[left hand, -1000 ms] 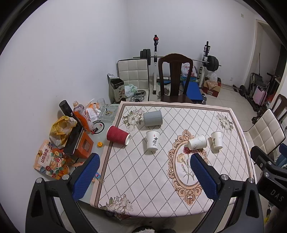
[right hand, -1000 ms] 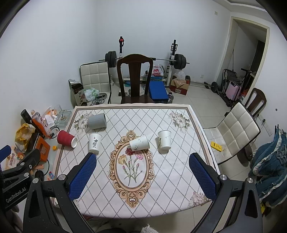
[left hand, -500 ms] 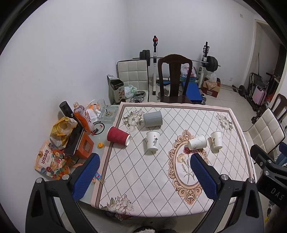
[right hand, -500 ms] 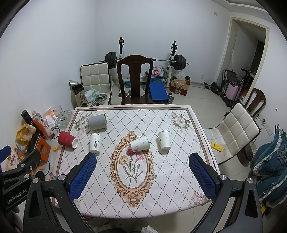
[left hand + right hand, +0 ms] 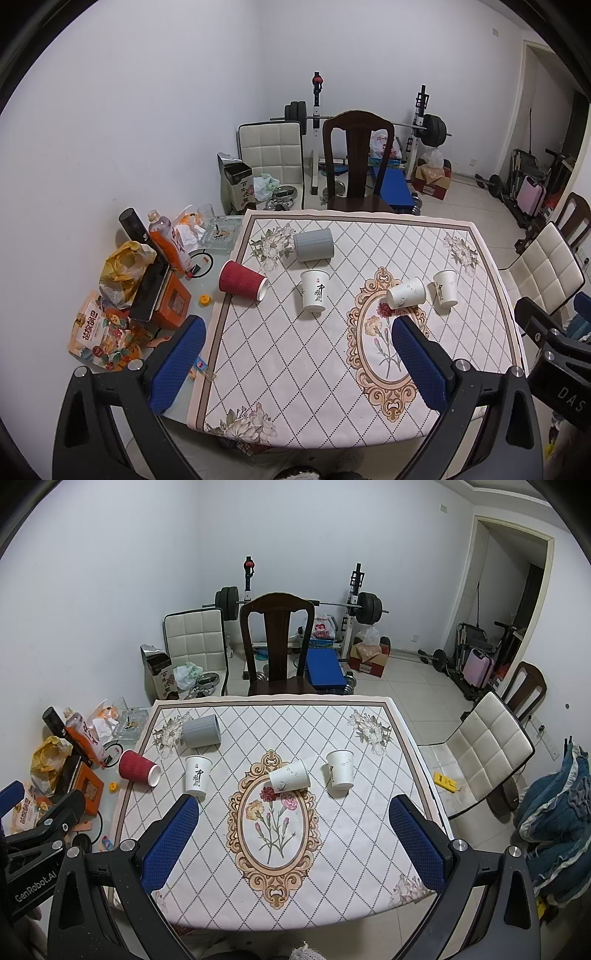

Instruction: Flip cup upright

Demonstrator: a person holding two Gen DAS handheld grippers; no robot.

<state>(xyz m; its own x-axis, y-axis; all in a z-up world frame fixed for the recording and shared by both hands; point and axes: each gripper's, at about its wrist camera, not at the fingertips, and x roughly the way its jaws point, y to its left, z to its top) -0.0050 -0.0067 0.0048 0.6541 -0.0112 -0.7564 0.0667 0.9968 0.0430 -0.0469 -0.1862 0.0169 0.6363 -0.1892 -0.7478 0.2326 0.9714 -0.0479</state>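
Cups unmoved; white cup (image 5: 289, 776) sideways, rim rightward.

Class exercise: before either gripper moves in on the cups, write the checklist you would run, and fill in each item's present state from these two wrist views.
1. Left gripper open, empty: ok.
2. Right gripper open, empty: ok.
3. Cups needing flipping identified: red cup, grey cup and middle white cup lie sideways: ok.
4. Other white cups' orientation: cannot tell.
5. Red cup fully on tablecloth: not ok, overhangs the left edge.
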